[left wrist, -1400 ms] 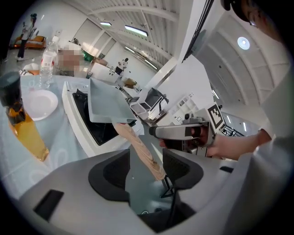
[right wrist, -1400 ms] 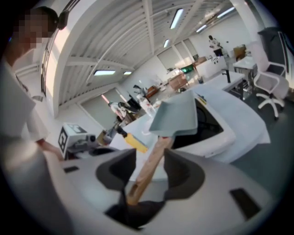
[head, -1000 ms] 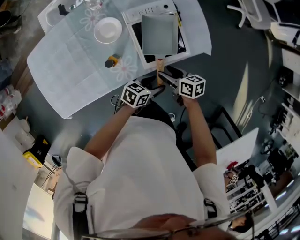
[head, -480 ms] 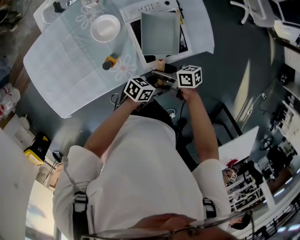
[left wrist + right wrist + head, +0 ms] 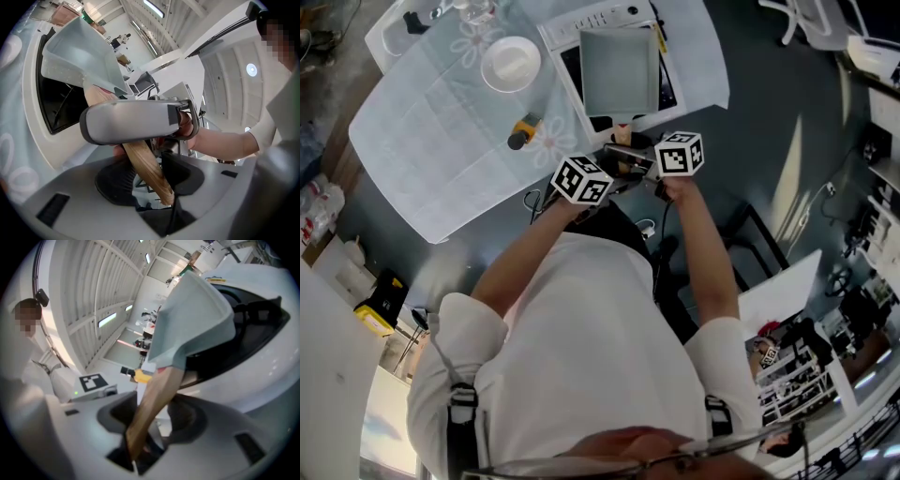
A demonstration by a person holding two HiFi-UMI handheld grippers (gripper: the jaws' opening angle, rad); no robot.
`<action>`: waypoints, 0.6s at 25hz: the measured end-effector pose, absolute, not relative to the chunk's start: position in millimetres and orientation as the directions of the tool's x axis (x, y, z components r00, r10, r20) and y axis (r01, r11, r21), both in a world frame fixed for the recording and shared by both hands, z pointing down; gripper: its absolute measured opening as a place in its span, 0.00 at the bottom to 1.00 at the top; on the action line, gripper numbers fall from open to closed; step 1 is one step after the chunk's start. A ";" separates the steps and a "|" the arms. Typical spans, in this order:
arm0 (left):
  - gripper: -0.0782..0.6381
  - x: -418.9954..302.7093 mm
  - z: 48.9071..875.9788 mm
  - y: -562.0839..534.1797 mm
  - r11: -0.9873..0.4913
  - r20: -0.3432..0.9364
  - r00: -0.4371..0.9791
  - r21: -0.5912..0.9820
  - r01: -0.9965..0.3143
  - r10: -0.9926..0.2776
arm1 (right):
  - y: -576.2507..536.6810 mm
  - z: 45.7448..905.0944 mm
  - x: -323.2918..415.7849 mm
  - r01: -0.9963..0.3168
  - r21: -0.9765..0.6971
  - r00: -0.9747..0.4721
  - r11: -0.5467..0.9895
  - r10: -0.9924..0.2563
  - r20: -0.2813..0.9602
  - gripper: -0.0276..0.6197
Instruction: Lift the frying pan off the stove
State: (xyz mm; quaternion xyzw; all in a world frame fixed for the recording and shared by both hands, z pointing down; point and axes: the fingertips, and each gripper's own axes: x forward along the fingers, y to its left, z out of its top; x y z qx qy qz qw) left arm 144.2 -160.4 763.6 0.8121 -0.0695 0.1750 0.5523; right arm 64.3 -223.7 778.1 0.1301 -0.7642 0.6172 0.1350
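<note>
Square, shallow, grey-green frying pan [image 5: 619, 67] lying over the black glass of the white stove [image 5: 565, 34], at the far side of the table [image 5: 441, 122]. Straight wooden handle [image 5: 622, 134] pointing back off the stove's near edge toward the person.

On the left gripper [image 5: 150, 180]: jaws closed onto the wooden handle near its free end, pads pressed to either side. On the right gripper [image 5: 151, 425]: jaws likewise clamped on the same handle from the opposite side, just beside the left one. Nothing else between either pair of jaws.

Handling, as a judgement: rigid metal body, probably moderate in weight, all of it hanging out beyond the grip. Likely nose-heavy, and prone to droop or twist about a smooth handle. Best held exactly here, on the wood, with 2 grippers sharing the load. Worth squeezing firmly and raising level, straight up.

From the head view only: the whole layout, with a white bowl [image 5: 511, 62] and a small yellow-and-black object [image 5: 523, 129] on the cloth left of the stove, well apart from the pan. From the 2 gripper views only: actual pad contact on the wood, and the pan's side wall seen low against the glass. Base touching the glass or just clear of it: impossible to tell from any view.
</note>
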 end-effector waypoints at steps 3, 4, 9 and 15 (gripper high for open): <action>0.37 141.4 763.2 -159.3 -0.393 0.367 0.926 0.868 -0.304 0.093 | -223.3 777.4 63.2 -0.354 -0.916 -0.935 0.190 -0.055 0.350 0.36; 0.37 140.2 763.2 -158.8 -0.397 0.368 0.925 0.866 -0.303 0.097 | -223.1 777.2 62.6 -0.351 -0.917 -0.936 0.186 -0.062 0.346 0.36; 0.37 134.1 760.9 -158.0 -0.428 0.373 0.920 0.856 -0.291 0.121 | -225.9 772.9 59.1 -0.348 -0.917 -0.937 0.195 -0.107 0.333 0.36; 0.37 123.6 749.3 -154.9 -0.464 0.368 0.917 0.846 -0.261 0.154 | -226.8 758.6 50.4 -0.361 -0.908 -0.929 0.210 -0.160 0.333 0.36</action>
